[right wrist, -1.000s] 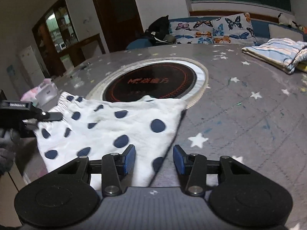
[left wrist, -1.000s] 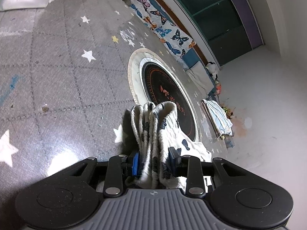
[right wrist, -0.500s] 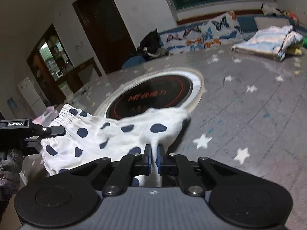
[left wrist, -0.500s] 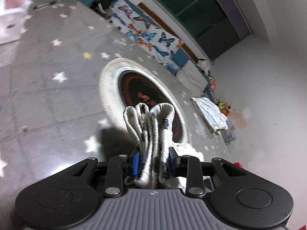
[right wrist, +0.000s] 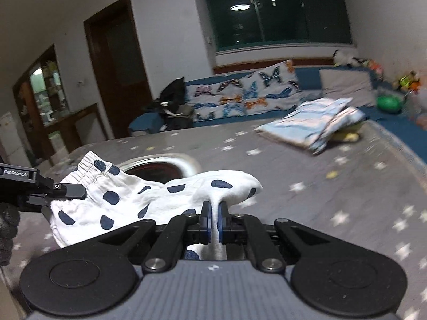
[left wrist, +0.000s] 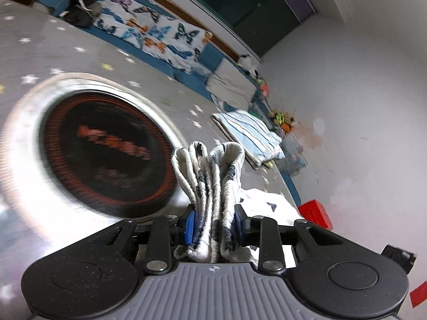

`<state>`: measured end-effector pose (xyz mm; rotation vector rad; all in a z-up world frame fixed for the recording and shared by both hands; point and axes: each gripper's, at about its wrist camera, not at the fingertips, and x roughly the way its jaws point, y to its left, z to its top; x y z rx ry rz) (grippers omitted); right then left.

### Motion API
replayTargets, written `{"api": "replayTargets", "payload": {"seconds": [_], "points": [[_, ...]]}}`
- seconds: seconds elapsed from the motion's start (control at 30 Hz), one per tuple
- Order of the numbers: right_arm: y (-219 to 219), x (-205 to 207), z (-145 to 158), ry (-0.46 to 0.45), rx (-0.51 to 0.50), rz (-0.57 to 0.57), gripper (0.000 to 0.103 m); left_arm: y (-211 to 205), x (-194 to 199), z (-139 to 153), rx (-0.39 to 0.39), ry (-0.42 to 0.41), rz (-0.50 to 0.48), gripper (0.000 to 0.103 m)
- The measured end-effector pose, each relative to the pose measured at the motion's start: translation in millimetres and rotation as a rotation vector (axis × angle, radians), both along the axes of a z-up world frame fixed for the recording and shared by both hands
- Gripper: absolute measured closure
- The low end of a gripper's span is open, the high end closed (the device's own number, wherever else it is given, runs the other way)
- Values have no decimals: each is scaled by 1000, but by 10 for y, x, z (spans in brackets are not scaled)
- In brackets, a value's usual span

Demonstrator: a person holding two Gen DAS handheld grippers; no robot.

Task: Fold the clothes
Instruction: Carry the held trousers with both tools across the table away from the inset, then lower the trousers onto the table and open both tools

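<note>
Gripping the bunched elastic waistband of the polka-dot shorts [left wrist: 210, 184], the left gripper [left wrist: 214, 225] has its jaws clamped on several stacked layers of white ribbed fabric with dark blue spots. The gathered folds stand up between the blue pads [left wrist: 190, 226] and rise above them. In the right wrist view the same left gripper [right wrist: 40, 189] appears at the left edge, carried by a gloved hand [right wrist: 6, 226], with the waistband end of the shorts in its jaws.

The right gripper [right wrist: 213, 224] has its jaws closed tight on a thin pinch of the opposite edge of the shorts [right wrist: 128, 200]. The garment spans between the two grippers, sagging slightly in the middle, and appears raised off the table [right wrist: 307, 194]; whether any part touches the surface cannot be told.

The table carries a grey cover printed with white stars. A round black hob plate [left wrist: 104, 152] with red markings and a pale rim sits in it, directly behind the shorts; it is blurred in both views. A folded blue-and-white striped garment [right wrist: 312, 128] lies well apart, toward the far right of the table. Beyond the table stands a blue sofa with a butterfly-print cushion [right wrist: 245, 96]. A red block [left wrist: 315, 213] shows low at the right in the left wrist view.
</note>
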<state>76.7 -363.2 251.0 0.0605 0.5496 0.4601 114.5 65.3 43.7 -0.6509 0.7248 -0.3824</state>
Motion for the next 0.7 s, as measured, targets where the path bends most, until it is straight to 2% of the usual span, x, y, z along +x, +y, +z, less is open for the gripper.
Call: {"api": "replayTargets", "payload": {"seconds": [0.2, 0.43, 0.53, 0.63, 0.7], "points": [[-366, 353, 36, -10, -74, -71, 99, -578, 453, -49, 23, 21, -53, 71], [-685, 701, -25, -9, -123, -133, 99, -997, 806, -197, 43, 45, -75, 71], [-762, 838, -143, 27, -139, -153, 98, -1119, 867, -315, 90, 71, -86, 66], [-825, 949, -320, 83, -147, -174, 96, -1150, 869, -386, 150, 86, -86, 54], [-852, 974, -396, 103, -146, -182, 94, -1096, 839, -376, 165, 82, -88, 50]]}}
